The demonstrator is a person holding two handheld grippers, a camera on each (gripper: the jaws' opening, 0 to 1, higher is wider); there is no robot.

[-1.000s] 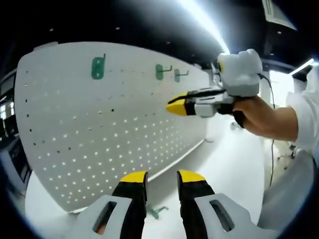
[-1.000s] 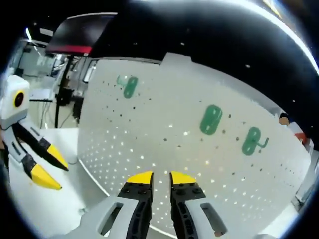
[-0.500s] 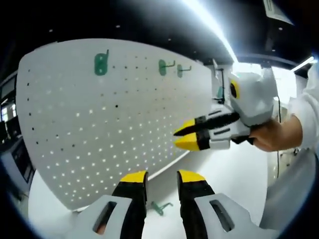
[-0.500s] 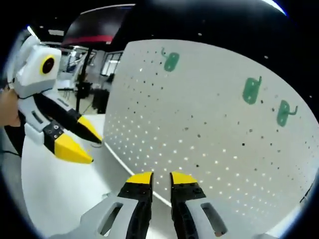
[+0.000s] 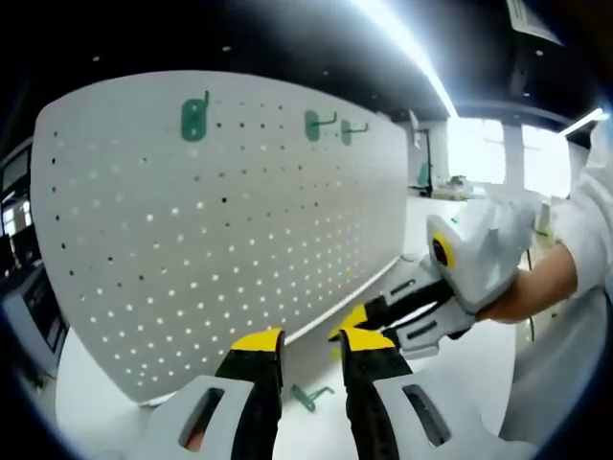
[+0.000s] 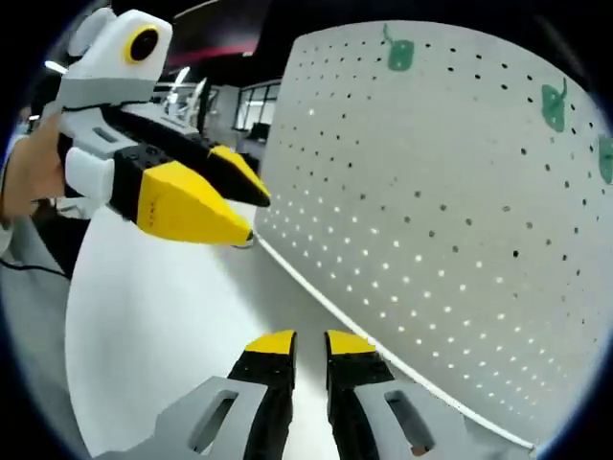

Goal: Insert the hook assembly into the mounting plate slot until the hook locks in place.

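A white pegboard (image 5: 192, 249) stands upright on a white table (image 5: 450, 383), with three green hooks (image 5: 194, 120) (image 5: 314, 125) (image 5: 347, 131) hung along its top. They also show in the right gripper view as hooks (image 6: 399, 55) (image 6: 554, 103). A loose green hook (image 5: 308, 395) lies on the table at the board's foot, just beyond my left gripper (image 5: 312, 341), which is open and holds nothing. My right gripper (image 5: 347, 326), held by a hand, hangs low beside my left jaws. In its own view the right gripper (image 6: 310, 342) is shut and holds nothing. The left gripper (image 6: 251, 216) crosses that view's upper left.
The pegboard (image 6: 450, 220) has a raised bottom rail (image 6: 326, 302) where it meets the table. A person's sleeve (image 5: 586, 220) shows at the right. Dark ceiling with a light strip (image 5: 412, 57) lies above; office furniture stands in the background.
My right gripper has dropped from in front of the board's upper middle to just above the table beside my left jaws. The right view swung down toward the board's foot. The left gripper barely moved.
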